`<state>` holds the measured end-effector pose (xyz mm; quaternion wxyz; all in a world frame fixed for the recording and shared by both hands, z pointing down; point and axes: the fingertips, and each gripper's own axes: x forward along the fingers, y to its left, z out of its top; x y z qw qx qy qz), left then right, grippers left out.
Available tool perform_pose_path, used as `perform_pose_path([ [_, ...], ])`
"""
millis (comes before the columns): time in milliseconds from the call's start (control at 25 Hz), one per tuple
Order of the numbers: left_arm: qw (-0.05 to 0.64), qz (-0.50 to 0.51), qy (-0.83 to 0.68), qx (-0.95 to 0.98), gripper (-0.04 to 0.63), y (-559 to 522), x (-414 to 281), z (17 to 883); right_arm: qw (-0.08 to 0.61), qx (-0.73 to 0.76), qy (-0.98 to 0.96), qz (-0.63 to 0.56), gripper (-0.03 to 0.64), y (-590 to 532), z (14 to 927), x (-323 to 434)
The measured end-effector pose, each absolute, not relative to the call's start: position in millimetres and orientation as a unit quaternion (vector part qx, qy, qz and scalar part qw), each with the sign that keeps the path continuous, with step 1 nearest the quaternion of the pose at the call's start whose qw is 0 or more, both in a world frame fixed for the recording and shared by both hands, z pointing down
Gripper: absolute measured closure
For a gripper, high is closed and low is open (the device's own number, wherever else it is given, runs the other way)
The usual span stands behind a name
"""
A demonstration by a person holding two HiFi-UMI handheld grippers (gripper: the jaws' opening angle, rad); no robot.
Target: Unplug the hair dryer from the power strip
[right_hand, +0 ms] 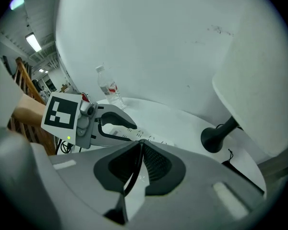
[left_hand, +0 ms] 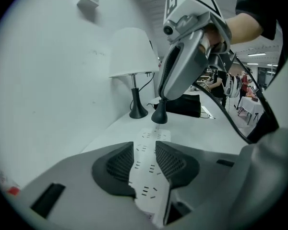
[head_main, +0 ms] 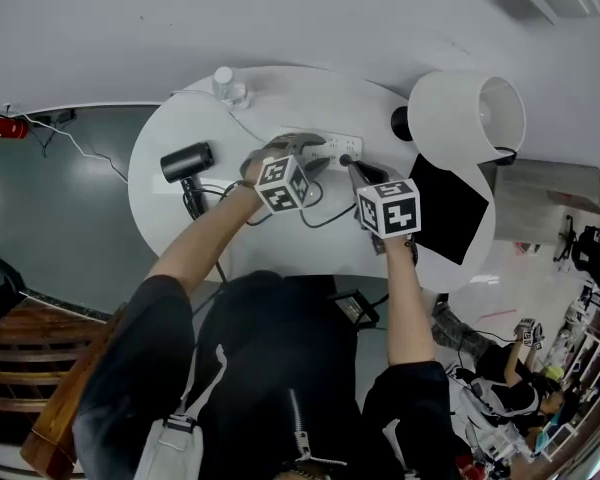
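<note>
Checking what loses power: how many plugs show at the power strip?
1. A black plug stands at the power strip's end nearest the lamp, its cord in the right claw; whether it's seated is unclear. Sockets by the left claw look empty; others may hide.

No legible text, brand, number or sign in any view.
Bottle (right_hand: 107,86) at the far edge of the table (head_main: 170,133): red-and-white label, print too small to read.
</note>
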<state>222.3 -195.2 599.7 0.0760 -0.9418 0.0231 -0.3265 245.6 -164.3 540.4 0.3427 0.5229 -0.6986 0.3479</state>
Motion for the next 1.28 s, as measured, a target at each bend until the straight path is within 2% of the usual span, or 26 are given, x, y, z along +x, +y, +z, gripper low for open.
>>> perform_pose_path([
  [200,0.063,-0.302,0.045,-0.950,0.553,-181,204,579,0.322,0.543,-0.700,0.334,0.588,-146,527,236],
  [320,0.053,-0.291,0.055,-0.954,0.572,-170,193,569,0.312,0.547,-0.702,0.331,0.588,-135,522,227],
  [1280,0.032,-0.255,0.188,-0.948,0.578,-106,113,497,0.217,0.568,-0.746,0.272,0.588,-72,476,199],
])
